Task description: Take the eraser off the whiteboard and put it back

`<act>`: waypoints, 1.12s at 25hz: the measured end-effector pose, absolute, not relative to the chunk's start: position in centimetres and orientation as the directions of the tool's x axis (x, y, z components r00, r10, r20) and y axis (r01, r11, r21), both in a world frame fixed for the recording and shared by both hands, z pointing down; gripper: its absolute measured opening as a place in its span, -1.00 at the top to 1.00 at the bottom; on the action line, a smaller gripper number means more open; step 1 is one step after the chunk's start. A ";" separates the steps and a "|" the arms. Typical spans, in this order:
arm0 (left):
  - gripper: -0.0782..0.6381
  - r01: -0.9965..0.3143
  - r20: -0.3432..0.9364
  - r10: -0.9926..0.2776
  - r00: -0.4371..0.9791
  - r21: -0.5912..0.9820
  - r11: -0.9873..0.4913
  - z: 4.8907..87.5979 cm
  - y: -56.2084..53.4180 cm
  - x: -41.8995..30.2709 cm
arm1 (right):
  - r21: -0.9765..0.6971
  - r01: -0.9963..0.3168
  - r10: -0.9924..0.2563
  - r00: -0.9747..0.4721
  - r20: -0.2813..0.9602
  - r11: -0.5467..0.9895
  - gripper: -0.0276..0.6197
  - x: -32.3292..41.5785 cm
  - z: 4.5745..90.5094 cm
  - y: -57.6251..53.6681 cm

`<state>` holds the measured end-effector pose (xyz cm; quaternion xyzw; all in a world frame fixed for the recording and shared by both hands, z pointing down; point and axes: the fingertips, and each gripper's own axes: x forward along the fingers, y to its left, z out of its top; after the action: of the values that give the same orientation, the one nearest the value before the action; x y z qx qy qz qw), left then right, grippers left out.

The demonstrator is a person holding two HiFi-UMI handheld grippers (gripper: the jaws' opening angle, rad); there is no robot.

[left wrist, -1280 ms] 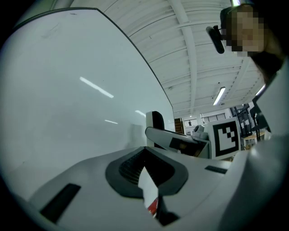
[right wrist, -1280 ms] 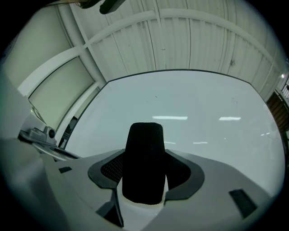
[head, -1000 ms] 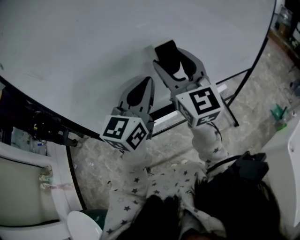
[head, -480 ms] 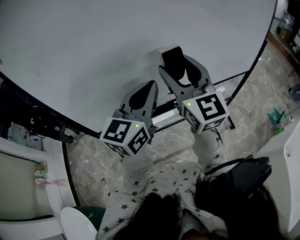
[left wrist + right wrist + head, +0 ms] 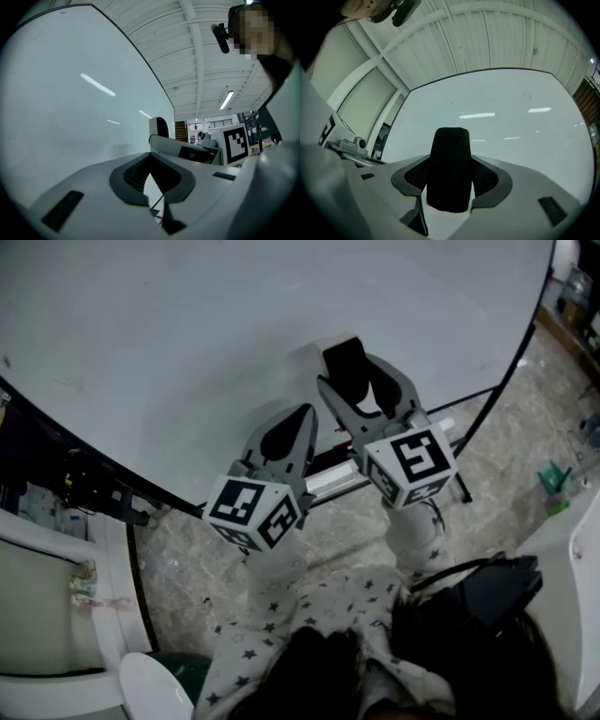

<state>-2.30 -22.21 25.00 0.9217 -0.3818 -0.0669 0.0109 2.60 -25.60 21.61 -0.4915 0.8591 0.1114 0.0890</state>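
Right gripper [image 5: 354, 367]: jaws set wide and clamped on the black eraser [image 5: 345, 356], one pad on each side. The eraser sits up at the whiteboard [image 5: 187, 352], near its lower edge. Contact with the board surface cannot be confirmed.

Left gripper [image 5: 302, 412]: jaws closed together, nothing between them. It is held just beside the right gripper, also pointing at the board.

Surroundings: a silver tray rail [image 5: 328, 486] runs along the board's black lower frame, directly under both grippers. A dark stand leg [image 5: 466, 474] angles down to the marbled floor [image 5: 187, 549]. Dark equipment [image 5: 84, 488] sits below the board's left end. A green object [image 5: 555, 468] lies on the floor well to the right. Nothing stands between the eraser and the board.

Markings: each gripper's cube [image 5: 253, 512] carries black-and-white square patterns. One faint mark on the board [image 5: 527, 96] is too small to read.
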 end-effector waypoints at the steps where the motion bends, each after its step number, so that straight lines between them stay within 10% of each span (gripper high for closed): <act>1: 0.78 -0.704 -0.114 -0.707 0.698 0.071 -0.706 24.9 -22.2 -2.3 | 0.104 -0.864 -0.824 -0.502 -0.264 0.493 0.11 2.6 21.6 -25.6; 28: 0.78 -0.773 -0.147 -0.771 0.620 0.051 -0.632 22.9 -25.4 -8.2 | 0.185 -0.839 -0.763 -0.543 -0.349 0.512 0.11 -3.3 17.7 -29.5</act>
<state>-8.17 -25.43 22.90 0.8999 -0.4290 -0.0777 -0.0086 -3.30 -29.49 17.71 -0.4645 0.8623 0.1676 0.1123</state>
